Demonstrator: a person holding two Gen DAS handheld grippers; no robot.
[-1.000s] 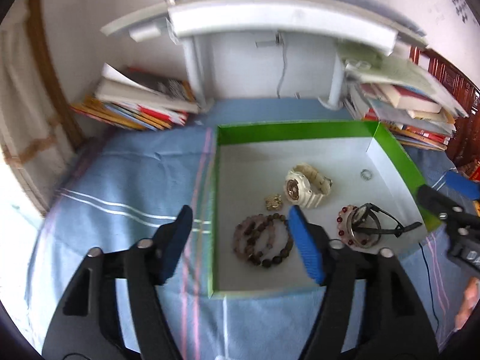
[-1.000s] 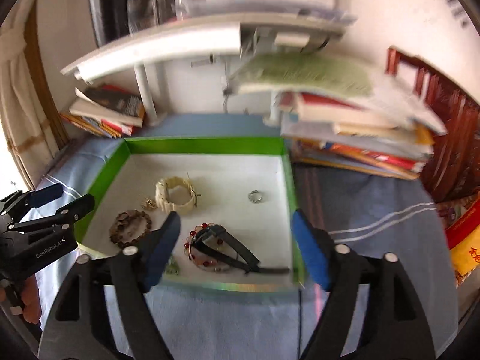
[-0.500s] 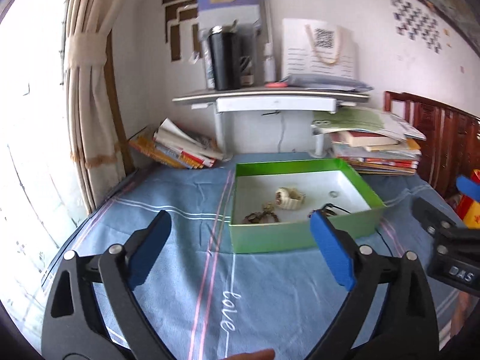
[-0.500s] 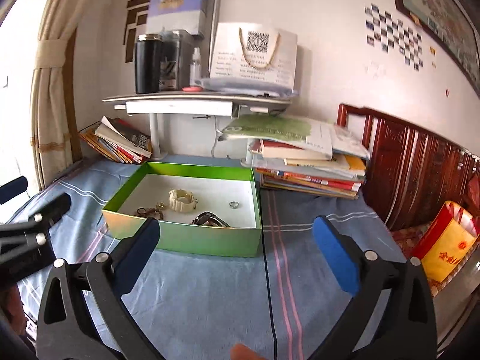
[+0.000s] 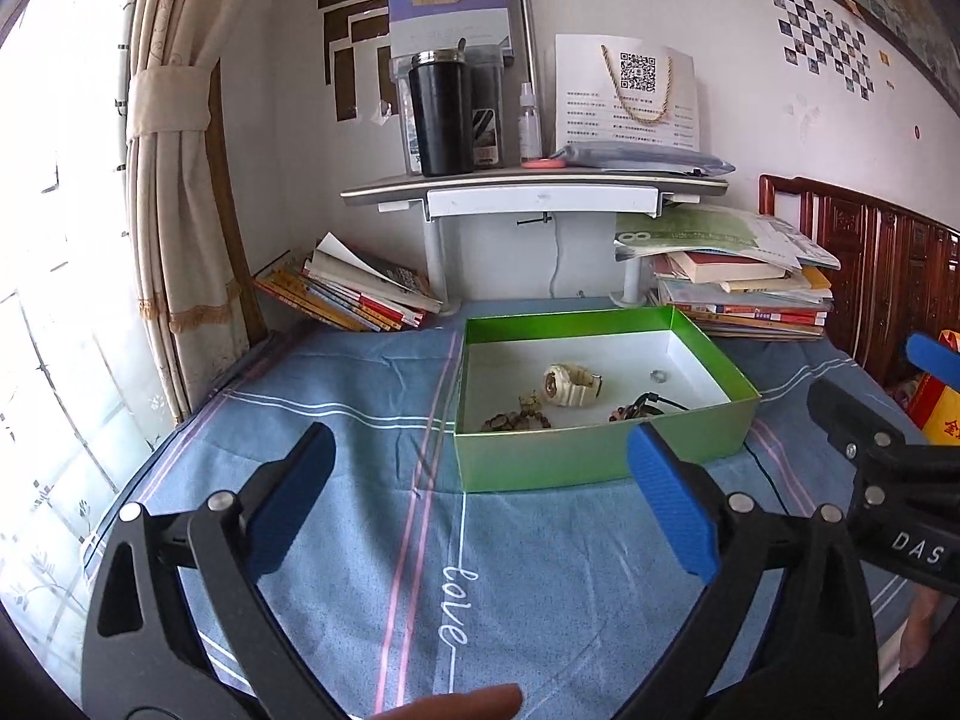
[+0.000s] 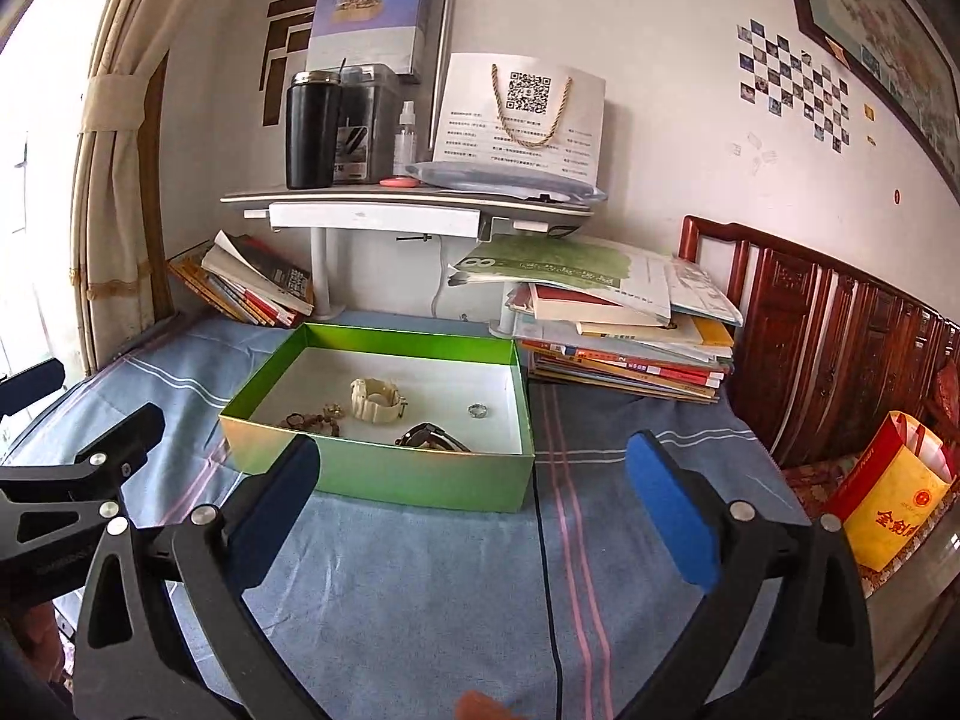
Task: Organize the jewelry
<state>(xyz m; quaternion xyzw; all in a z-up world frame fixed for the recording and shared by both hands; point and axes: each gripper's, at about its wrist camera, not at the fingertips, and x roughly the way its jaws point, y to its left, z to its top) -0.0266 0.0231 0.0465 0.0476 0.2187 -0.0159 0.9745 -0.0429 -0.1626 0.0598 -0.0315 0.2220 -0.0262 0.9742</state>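
Both tools gape; only right view shows yellow bag (image 6: 894, 492).

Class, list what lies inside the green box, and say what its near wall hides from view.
Inside the green box: a cream watch, a small ring, a brown bead bracelet and a dark item. The near wall covers the lower parts of the last two.

Room was pretty bright, daylight coming through a window (image 5: 36, 300) on the left with a tied-back beige curtain (image 5: 174, 180). White wall (image 6: 672, 120) behind, a small grey shelf (image 5: 534, 186) against it, dark carved wooden furniture (image 6: 840, 324) off right.
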